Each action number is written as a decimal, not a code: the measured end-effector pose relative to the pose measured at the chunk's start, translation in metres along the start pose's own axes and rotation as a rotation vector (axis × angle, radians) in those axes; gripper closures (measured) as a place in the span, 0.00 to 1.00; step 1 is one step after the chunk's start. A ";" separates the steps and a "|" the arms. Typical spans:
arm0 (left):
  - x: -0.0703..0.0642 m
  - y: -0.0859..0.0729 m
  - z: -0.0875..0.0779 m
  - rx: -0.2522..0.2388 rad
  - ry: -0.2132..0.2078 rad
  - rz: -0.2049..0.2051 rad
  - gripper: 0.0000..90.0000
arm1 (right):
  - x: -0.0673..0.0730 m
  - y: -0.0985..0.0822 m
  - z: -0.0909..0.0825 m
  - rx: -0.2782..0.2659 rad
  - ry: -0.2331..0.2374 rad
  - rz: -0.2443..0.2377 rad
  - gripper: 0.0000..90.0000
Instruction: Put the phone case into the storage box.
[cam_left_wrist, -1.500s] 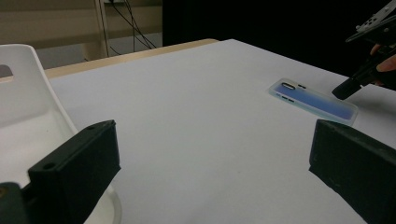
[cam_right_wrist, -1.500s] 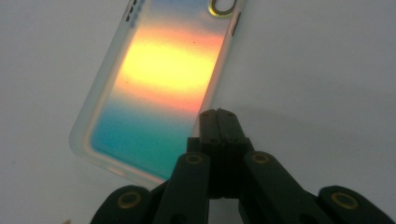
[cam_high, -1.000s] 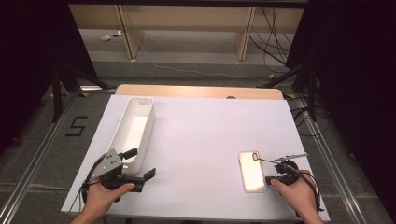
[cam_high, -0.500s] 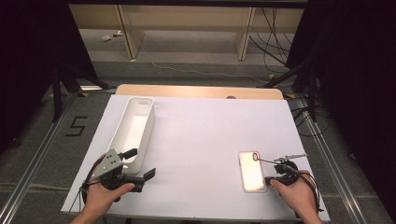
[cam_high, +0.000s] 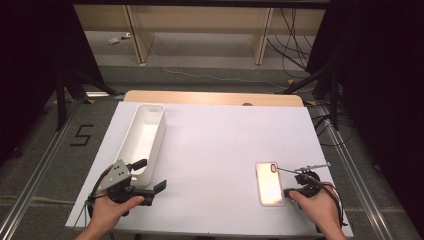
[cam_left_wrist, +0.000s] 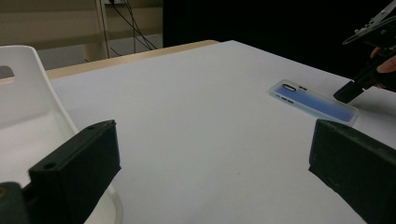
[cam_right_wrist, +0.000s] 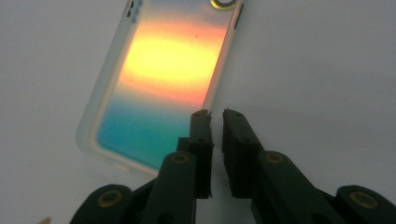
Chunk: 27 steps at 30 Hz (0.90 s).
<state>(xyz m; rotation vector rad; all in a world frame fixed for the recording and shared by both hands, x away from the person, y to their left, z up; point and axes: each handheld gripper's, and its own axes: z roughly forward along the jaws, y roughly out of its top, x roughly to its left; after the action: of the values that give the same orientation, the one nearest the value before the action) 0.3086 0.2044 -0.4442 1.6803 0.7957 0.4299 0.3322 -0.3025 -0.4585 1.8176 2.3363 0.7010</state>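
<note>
White tabletop (cam_high: 220, 150) carrying phone case (cam_high: 270, 183) flat near your right gripper (cam_right_wrist: 215, 114). Its jaws just opening, narrow gap straddling case's edge, gripping nothing. Left gripper (cam_high: 150, 176) gaping wide, empty, beside white bin (cam_high: 145, 137). Risk: thin edge slipping, case skidding away.

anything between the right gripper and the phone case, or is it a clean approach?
Nothing visible stands in the way. The right gripper sits at the long edge of the phone case near its lower corner, jaws a narrow slit apart and just opening, nothing between them. The case lies flat on bare white table; the white bin stands far off by the left gripper.
</note>
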 end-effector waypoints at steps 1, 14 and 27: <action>0.000 0.000 0.000 0.001 0.000 0.002 0.02 | -0.001 0.001 -0.001 -0.011 0.009 -0.008 0.89; 0.001 0.000 -0.001 -0.003 -0.004 0.001 0.02 | 0.004 0.033 -0.015 -0.093 0.008 0.022 0.66; 0.001 0.000 -0.001 -0.005 -0.005 0.002 0.02 | 0.012 0.049 -0.005 0.064 -0.023 0.022 0.48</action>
<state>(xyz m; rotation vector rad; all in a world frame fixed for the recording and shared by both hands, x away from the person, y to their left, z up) 0.3082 0.2058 -0.4437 1.6773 0.7888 0.4292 0.3706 -0.2835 -0.4319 1.8695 2.3539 0.6113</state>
